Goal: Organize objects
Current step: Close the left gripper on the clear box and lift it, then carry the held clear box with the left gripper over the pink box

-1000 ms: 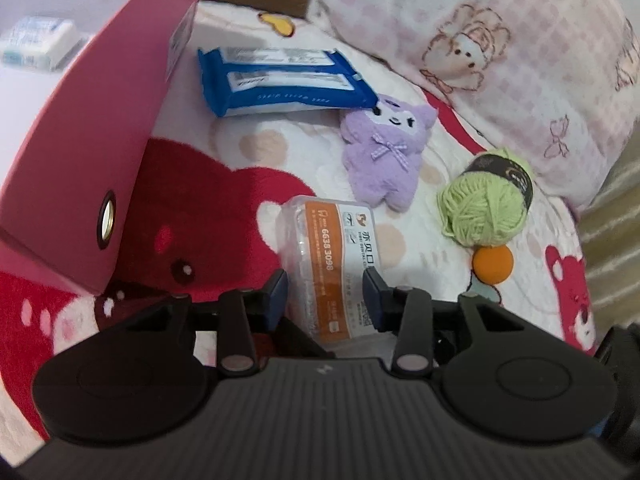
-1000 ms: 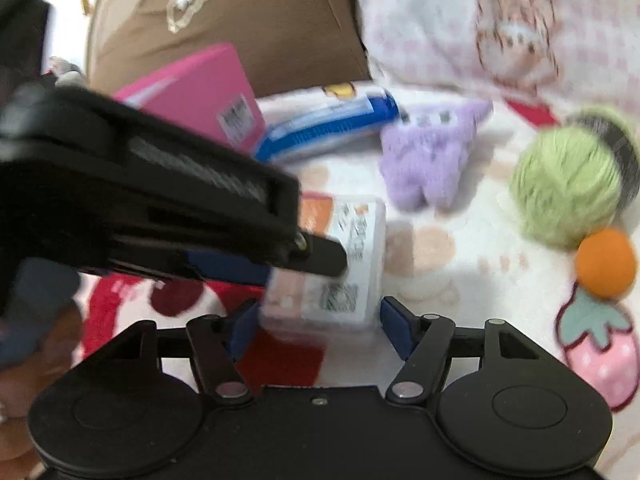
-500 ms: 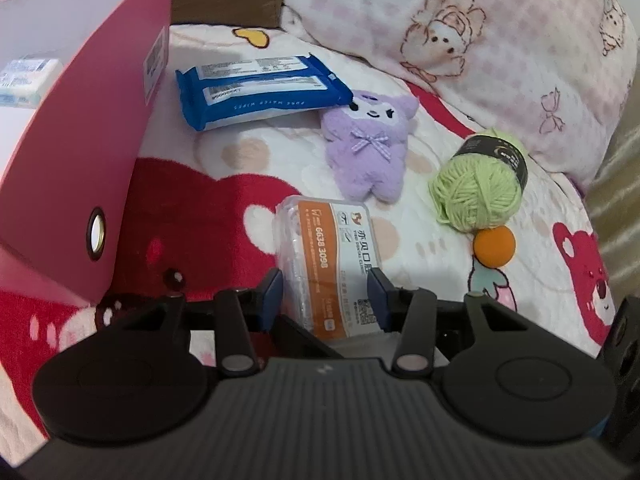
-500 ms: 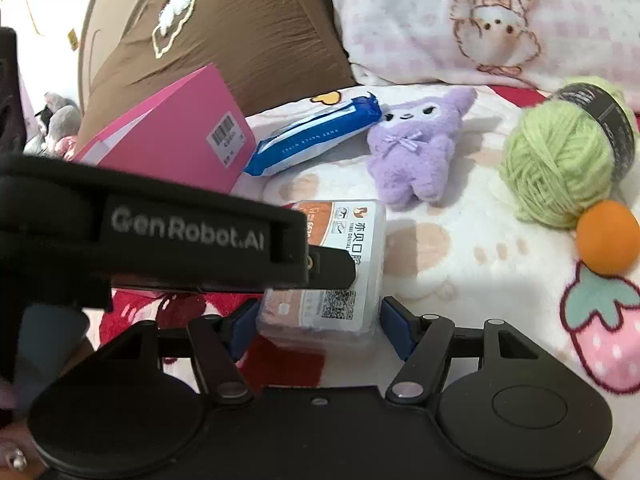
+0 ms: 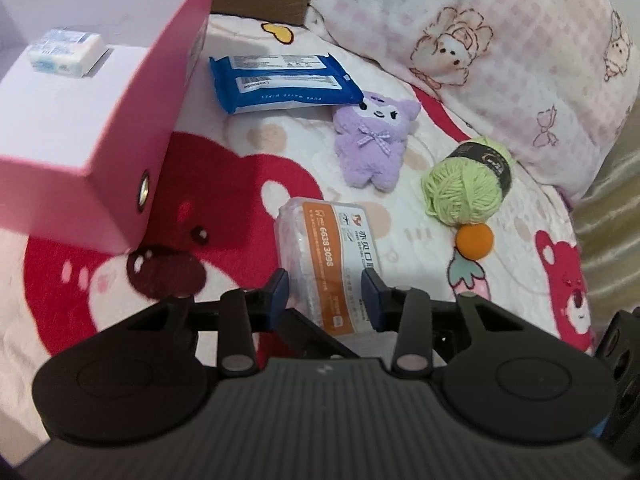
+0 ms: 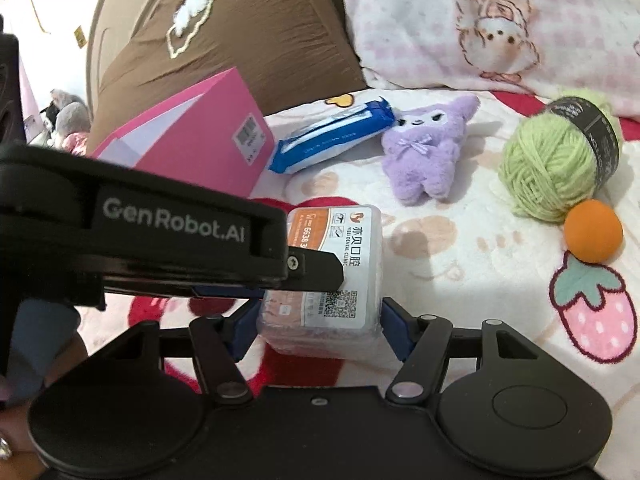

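Observation:
A clear plastic box with an orange and white label (image 5: 332,264) sits between the jaws of both grippers. My left gripper (image 5: 326,294) is shut on it and holds it above the blanket. My right gripper (image 6: 318,322) straddles the same box (image 6: 336,264) from the other side; its pads stand at the box's sides, and contact cannot be told. The left gripper's body (image 6: 140,232) crosses the right wrist view. A pink box (image 5: 80,120) with a white inside stands open at the left and holds a small white packet (image 5: 66,50).
On the bear-print blanket (image 5: 240,200) lie a blue wipes pack (image 5: 280,82), a purple plush toy (image 5: 374,140), a green yarn ball (image 5: 466,184) and an orange ball (image 5: 474,240). A pink checked pillow (image 5: 500,40) and a brown cushion (image 6: 220,40) lie behind.
My left gripper has risen with the labelled box, and the pink box's inside with its white packet has come into view. The right gripper view has steadied around the same box.

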Demonstrator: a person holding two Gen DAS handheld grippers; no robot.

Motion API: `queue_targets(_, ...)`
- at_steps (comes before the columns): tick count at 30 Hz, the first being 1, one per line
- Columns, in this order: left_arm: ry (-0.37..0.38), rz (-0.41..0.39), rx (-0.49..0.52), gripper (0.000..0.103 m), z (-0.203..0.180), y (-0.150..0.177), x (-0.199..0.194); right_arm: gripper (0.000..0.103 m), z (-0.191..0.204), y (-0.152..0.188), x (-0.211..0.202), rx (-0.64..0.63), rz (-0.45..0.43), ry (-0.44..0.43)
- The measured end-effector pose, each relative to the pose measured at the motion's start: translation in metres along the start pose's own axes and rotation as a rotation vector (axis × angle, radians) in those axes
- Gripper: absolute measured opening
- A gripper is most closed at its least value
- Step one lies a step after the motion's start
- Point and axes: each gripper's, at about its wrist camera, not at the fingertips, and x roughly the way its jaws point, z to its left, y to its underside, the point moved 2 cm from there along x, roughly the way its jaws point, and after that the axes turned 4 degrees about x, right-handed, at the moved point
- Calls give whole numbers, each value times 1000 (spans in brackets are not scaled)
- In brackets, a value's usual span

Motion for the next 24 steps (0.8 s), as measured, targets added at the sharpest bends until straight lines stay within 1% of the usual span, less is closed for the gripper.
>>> queue_targets(3, 14, 19, -27, 36, 1, 2, -13, 69, 5, -1, -11, 23, 20, -2)
queue_targets(7, -15, 44, -10, 36, -7, 7, -33, 69, 13, 2, -27, 60, 40, -12)
queue_targets(12, -14, 45, -17, 36, -15, 12, -63, 69, 24, 5, -51, 65, 33, -40)
queue_targets(16, 4, 56, -32, 36, -18, 14, -82, 69, 34, 5, -71, 27, 26, -46)
queue_targets(19, 35, 59, -21, 36, -21, 15, -91, 69, 41, 4, -82, 3, 35, -30)
queue_targets(21, 35, 67, -18, 36, -24, 16, -97, 69, 44, 2, -89, 0, 45, -20)
queue_targets(24, 40, 50, -11, 36, -26, 18, -106, 69, 48, 0, -96, -5, 50, -22)
